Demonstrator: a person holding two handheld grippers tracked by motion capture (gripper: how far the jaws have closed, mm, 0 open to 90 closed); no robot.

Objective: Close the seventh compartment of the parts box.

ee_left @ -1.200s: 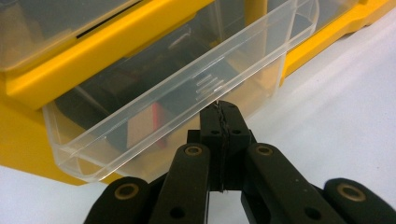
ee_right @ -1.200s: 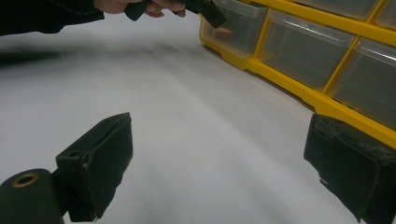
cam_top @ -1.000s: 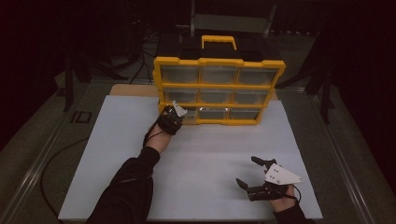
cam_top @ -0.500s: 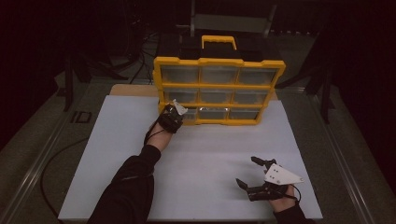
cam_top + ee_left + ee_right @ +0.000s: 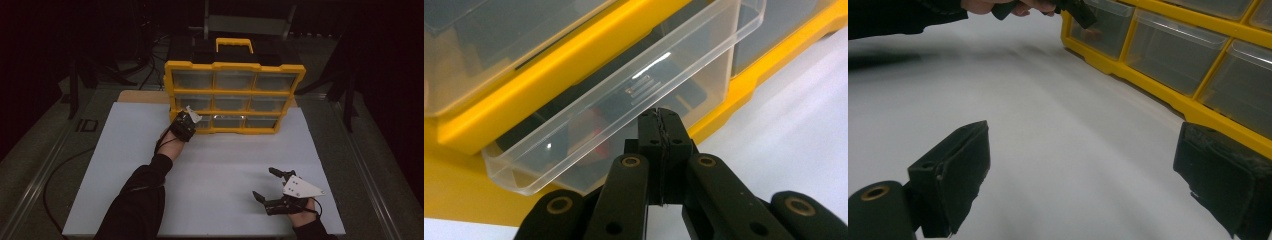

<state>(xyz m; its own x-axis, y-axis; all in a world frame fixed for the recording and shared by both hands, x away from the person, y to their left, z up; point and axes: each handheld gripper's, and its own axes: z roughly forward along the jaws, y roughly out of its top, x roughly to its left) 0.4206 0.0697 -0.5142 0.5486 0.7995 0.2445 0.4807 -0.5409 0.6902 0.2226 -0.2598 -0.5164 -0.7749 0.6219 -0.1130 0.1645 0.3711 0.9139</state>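
Your left gripper (image 5: pixel 659 116) is pinching, jaws fully closed, at the front lip of the clear drawer (image 5: pixel 614 120), bottom-left of the yellow organizer (image 5: pixel 235 95). Your right gripper (image 5: pixel 267 186) is resting wide open w/ nothing in it.

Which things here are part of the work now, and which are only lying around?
In the work:
left gripper, shut at the clear drawer's front
clear drawer, bottom left
yellow organizer

Not in use:
right gripper, open above the white board
other drawers
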